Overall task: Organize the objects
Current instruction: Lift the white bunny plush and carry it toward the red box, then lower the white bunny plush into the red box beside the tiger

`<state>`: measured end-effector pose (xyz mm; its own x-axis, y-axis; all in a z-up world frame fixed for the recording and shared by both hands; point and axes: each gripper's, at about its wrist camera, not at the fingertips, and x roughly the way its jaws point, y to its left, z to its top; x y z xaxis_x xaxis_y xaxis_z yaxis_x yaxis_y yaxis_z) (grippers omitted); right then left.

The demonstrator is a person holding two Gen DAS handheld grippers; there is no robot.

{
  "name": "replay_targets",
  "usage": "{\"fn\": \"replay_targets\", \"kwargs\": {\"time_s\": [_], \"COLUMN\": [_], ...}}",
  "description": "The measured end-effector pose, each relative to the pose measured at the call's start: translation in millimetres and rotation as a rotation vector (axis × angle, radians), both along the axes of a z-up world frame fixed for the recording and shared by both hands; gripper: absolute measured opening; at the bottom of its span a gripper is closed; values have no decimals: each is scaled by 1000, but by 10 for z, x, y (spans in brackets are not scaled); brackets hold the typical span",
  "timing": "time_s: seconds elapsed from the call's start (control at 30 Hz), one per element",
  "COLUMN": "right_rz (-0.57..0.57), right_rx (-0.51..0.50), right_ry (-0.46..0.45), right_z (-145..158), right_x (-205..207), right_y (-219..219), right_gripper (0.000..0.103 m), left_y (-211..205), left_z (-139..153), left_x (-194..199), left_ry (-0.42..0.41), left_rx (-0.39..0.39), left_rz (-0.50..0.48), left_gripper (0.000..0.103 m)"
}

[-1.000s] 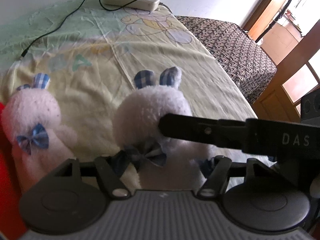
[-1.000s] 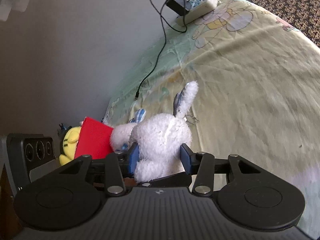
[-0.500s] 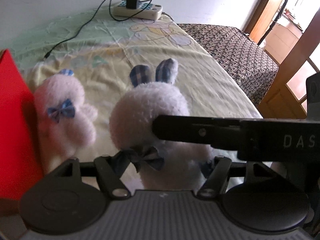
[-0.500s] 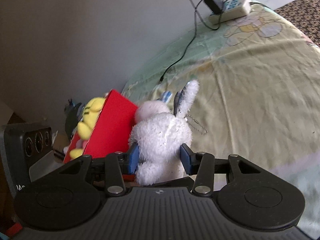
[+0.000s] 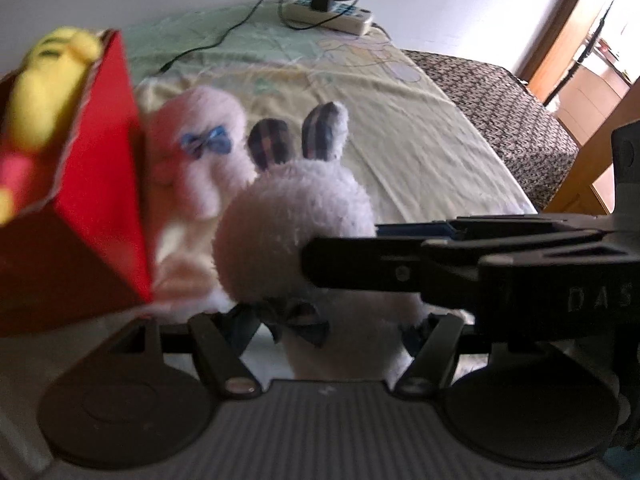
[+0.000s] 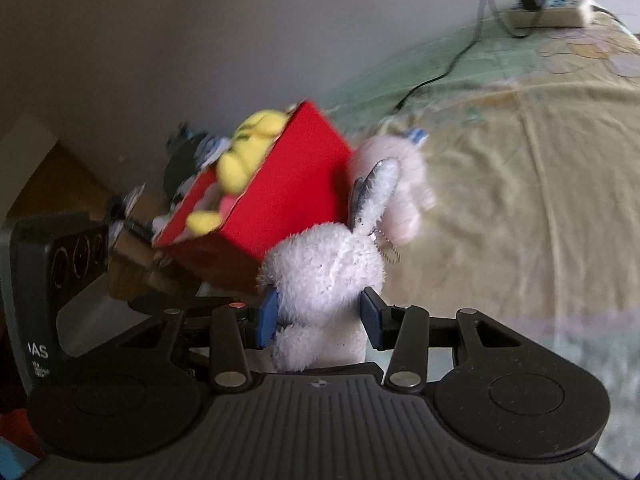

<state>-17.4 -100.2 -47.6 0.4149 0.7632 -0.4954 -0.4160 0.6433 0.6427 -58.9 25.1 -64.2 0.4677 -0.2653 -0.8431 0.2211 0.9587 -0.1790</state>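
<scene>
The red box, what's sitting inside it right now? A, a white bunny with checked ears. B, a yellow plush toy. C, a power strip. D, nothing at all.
B: a yellow plush toy pokes out of the open top of the red box, while the white bunny with checked ears is outside it and the power strip lies far back on the bed.

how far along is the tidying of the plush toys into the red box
Done: a yellow plush already sits in the red box. In hand: both grippers clamp one white bunny, near the box. Left: that bunny and the second bunny beside the box are not yet inside.
</scene>
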Motion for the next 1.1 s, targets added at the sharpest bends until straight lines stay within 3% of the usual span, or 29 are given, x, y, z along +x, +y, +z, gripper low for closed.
{"fn": "replay_targets", "kwargs": {"time_s": [0.37, 0.53, 1.1], "right_rz": [180, 254, 398], "right_rx": [8, -18, 59], "right_ry": [23, -8, -35], "right_z": [20, 104, 344], "right_x": [-66, -110, -107], "right_y": [535, 866, 1918], "right_gripper": [47, 47, 47], "left_y": [437, 675, 1736], "left_z": [29, 63, 418], "left_x": [-402, -546, -1077], "left_ry": [22, 27, -23], "left_rx": [15, 14, 30], "left_rz": [138, 184, 304], "left_gripper": [70, 70, 71]}}
